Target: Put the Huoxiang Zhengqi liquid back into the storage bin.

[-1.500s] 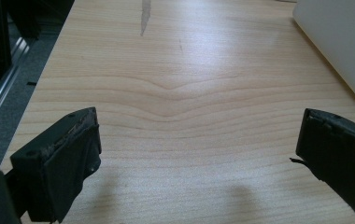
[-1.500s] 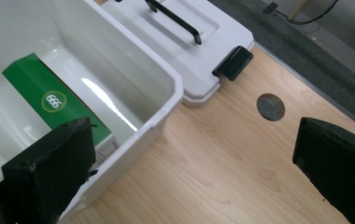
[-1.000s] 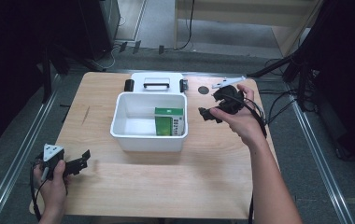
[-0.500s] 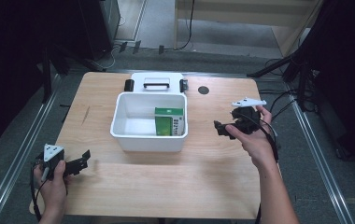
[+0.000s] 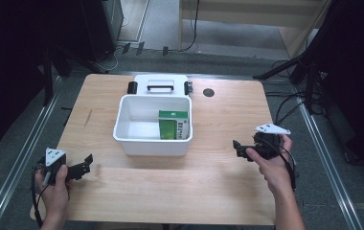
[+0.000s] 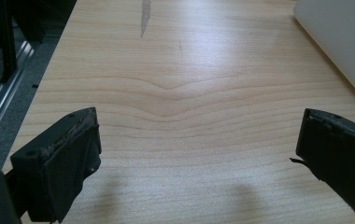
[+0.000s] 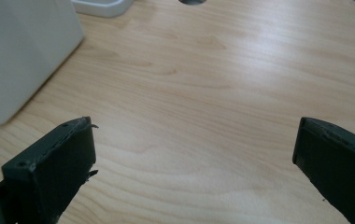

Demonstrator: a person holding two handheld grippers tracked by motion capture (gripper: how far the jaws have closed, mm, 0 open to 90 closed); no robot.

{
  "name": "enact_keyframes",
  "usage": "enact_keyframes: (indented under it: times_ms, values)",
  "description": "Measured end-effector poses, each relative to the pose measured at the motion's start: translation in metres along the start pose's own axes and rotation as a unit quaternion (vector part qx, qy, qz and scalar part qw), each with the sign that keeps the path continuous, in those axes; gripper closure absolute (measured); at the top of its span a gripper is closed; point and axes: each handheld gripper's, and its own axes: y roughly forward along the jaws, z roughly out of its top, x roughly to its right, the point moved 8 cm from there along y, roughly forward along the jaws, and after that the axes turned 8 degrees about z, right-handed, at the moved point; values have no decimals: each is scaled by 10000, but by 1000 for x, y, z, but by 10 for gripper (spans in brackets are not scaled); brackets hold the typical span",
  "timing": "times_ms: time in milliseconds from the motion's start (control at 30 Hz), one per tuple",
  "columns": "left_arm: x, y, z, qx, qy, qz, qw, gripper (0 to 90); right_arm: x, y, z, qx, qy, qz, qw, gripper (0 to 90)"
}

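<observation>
table (image 5: pixel 218 182): light wood, rounded corners; dark streak in the grain near the far-left part (image 6: pixel 145 18)
bin (image 5: pixel 125 122): white, rectangular, open top, middle of the table toward the far side; outer wall at the upper right of the left gripper view (image 6: pixel 344 42), at the upper left of the right gripper view (image 7: pixel 21 51)
box (image 5: pixel 174 125): green with a white panel, upright inside the bin, against its right wall
lid (image 5: pixel 161 86): white, black handle and black side clips, flat on the table, touching the bin's far edge
hole (image 5: pixel 209 92): dark round opening in the tabletop, just right of the lid; lower rim at the top edge of the right gripper view (image 7: pixel 193 2)
left gripper (image 5: pixel 85 164): near-left corner, held low over the wood; jaws spread wide, nothing between them, bare table in the gap (image 6: pixel 199 154)
left hand (image 5: pixel 53 184): wrapped round the gripper body, grey plate on top
right gripper (image 5: pixel 237 147): right side of the table, well apart from the bin, pointing toward it; jaws spread wide, nothing held, bare wood between (image 7: pixel 194 158)
right hand (image 5: pixel 273 165): gripping from behind, cable trailing along the wrist
</observation>
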Motion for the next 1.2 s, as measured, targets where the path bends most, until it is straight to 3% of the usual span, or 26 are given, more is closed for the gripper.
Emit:
enact_keyframes:
  times_ms: [300,500,900,1200]
  values:
    - [0,0,0,6,17,9,10000,9,20,-13,-43,152,221,-138,9995,0]
    - [0,0,0,11,-14,3,10000,9,29,-22,-62,174,249,-165,9994,0]
    - [1,-1,0,17,-5,1,10000,9,46,-41,-95,475,282,-250,9982,0]
    - [0,0,0,15,-14,-42,10000,9,56,-49,-114,664,480,-382,9959,0]
